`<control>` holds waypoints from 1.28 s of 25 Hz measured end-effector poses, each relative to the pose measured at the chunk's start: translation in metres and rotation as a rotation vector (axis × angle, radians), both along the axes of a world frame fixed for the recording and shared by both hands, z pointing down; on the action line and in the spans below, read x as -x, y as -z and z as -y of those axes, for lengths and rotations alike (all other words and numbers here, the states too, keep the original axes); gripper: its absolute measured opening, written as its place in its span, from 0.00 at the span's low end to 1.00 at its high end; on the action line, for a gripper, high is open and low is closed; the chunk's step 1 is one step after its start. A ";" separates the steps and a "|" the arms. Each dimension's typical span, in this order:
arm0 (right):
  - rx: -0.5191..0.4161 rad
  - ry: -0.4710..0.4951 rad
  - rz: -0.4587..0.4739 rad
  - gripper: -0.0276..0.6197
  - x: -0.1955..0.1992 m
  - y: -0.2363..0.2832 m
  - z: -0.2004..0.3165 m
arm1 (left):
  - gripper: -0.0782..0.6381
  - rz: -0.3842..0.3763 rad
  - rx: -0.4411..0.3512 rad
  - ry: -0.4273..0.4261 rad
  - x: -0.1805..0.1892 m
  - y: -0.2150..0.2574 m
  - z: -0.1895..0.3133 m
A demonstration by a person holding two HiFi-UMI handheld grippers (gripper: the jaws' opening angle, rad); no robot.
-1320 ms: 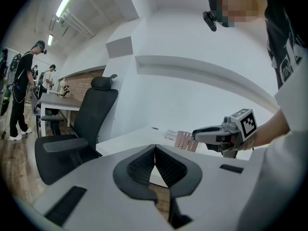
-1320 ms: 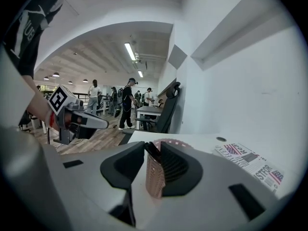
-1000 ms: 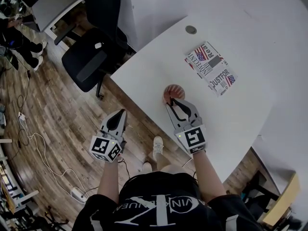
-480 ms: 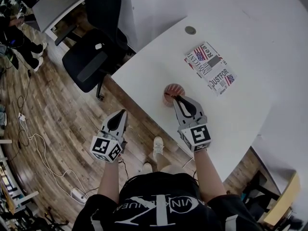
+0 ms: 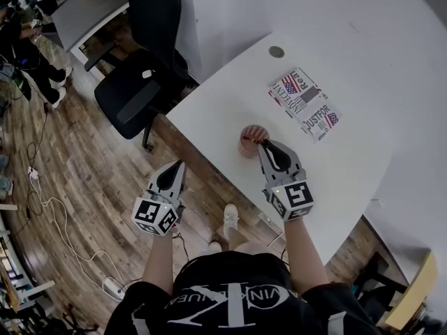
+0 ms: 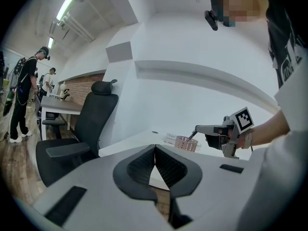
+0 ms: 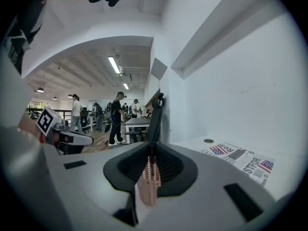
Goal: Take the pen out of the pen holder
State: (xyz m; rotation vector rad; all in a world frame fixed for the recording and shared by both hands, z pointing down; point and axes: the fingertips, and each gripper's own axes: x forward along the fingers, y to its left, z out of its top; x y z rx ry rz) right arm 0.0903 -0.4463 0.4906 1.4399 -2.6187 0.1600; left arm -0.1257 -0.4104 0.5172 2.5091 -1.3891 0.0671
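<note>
A pink mesh pen holder (image 5: 253, 142) stands near the front edge of the white table (image 5: 363, 61). My right gripper (image 5: 262, 144) sits just over its rim, shut on a thin dark pen (image 6: 192, 134) that slants down into the holder (image 6: 186, 143). In the right gripper view the pen (image 7: 152, 159) shows pinched between the jaws, with the holder (image 7: 149, 184) below them. My left gripper (image 5: 175, 167) hangs over the wooden floor, left of the table, shut with nothing in it (image 6: 154, 150).
A printed paper (image 5: 305, 103) lies on the table behind the holder, and a round cable grommet (image 5: 276, 51) is farther back. A black office chair (image 5: 140, 82) stands left of the table. Cables (image 5: 49, 201) trail on the floor. People (image 6: 21, 95) stand far off.
The right gripper's jaws closed on the pen at the holder's rim and rose a little. The left gripper kept still.
</note>
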 end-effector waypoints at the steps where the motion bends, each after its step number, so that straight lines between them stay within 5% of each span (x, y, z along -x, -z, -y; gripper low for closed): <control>1: -0.001 -0.004 0.003 0.13 -0.001 0.002 0.000 | 0.13 0.000 -0.004 0.000 0.001 0.002 0.000; 32: -0.083 -0.093 0.052 0.13 -0.027 0.059 -0.022 | 0.13 0.000 -0.103 -0.013 0.002 0.049 -0.006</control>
